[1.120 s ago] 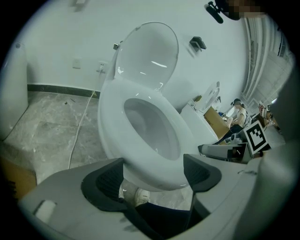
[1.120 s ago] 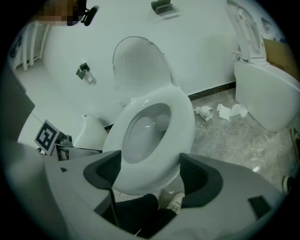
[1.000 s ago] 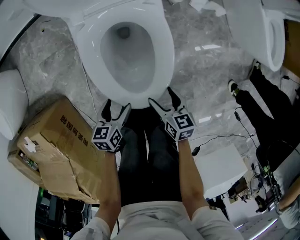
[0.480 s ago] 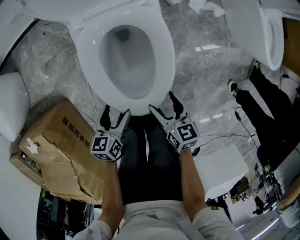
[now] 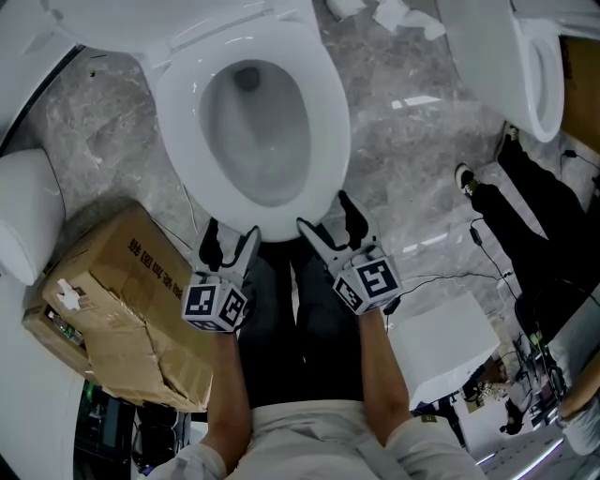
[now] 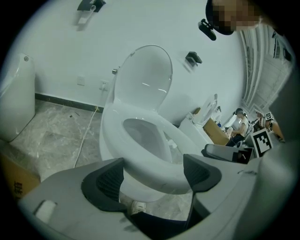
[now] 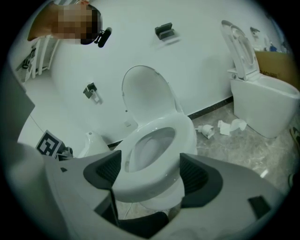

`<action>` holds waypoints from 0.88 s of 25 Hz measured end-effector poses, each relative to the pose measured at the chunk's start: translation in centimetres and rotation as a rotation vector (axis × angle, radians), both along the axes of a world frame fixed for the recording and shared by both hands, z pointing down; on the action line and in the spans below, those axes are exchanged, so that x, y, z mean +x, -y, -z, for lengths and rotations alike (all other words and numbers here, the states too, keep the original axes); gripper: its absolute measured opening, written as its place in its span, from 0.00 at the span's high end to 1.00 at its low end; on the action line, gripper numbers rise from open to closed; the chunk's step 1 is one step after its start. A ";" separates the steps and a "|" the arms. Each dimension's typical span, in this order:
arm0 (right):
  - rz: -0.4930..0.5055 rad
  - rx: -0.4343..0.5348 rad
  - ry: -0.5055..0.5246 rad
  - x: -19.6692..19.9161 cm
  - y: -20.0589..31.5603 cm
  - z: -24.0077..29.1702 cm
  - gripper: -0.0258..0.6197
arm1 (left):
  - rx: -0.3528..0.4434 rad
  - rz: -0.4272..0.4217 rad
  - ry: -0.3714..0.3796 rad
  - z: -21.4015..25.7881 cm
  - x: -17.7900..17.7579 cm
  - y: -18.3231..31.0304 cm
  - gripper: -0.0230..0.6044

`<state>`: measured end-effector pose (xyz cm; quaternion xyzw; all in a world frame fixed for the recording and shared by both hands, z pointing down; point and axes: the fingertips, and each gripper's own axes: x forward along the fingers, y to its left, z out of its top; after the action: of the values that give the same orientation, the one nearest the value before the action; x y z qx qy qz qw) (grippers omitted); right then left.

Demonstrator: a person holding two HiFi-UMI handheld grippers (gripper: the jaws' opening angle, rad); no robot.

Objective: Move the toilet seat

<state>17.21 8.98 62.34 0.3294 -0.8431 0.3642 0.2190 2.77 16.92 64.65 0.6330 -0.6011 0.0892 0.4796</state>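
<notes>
Toilet seat [image 5: 328, 112] lies flat on the bowl, at 12 o'clock from both grippers, and its front rim is just beside their tips. Nearest to the camera are the person's two bare forearms and dark trousers.

At 11 o'clock from the knees is the left gripper [image 5: 231, 239], with its jaws spread wide and holding nothing. At 1 o'clock is the right gripper [image 5: 332, 223], also spread wide and holding nothing. In the left gripper view the rounded front of the toilet seat [image 6: 140, 161] shows in the gap of the left gripper [image 6: 152, 177]. In the right gripper view the toilet seat [image 7: 187, 136] shows the same way in the gap of the right gripper [image 7: 149, 173]. I cannot tell if any finger touches the rim.

At 9 o'clock from the left gripper, a torn cardboard box [image 5: 112, 300] lies on the grey marble floor [image 5: 403, 159]. At 4 o'clock from the right gripper stands a white block [image 5: 441, 337].

Behind the seat, at 12 o'clock, the lid [image 6: 143, 79] stands upright against the white wall. Far away at 2 o'clock are a second toilet [image 5: 525, 66] and some crumpled paper [image 5: 398, 11]. A person in black [image 5: 534, 216] stands near it.
</notes>
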 end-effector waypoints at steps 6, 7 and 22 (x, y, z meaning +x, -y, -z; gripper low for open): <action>-0.123 -0.020 0.073 0.1 0.3 -0.3 0.35 | -0.002 0.031 0.000 -0.7 0.0 -0.1 0.33; -0.128 -0.020 0.078 0.1 0.3 -0.3 0.35 | -0.001 0.031 0.000 -0.8 0.0 -0.1 0.33; -0.119 0.051 0.181 -0.3 1.5 4.0 0.35 | 0.059 0.051 0.019 2.9 -0.6 1.1 0.34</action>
<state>16.93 7.52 58.36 0.3500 -0.8475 0.3832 0.1114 2.19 15.81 61.76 0.6305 -0.6241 0.0651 0.4569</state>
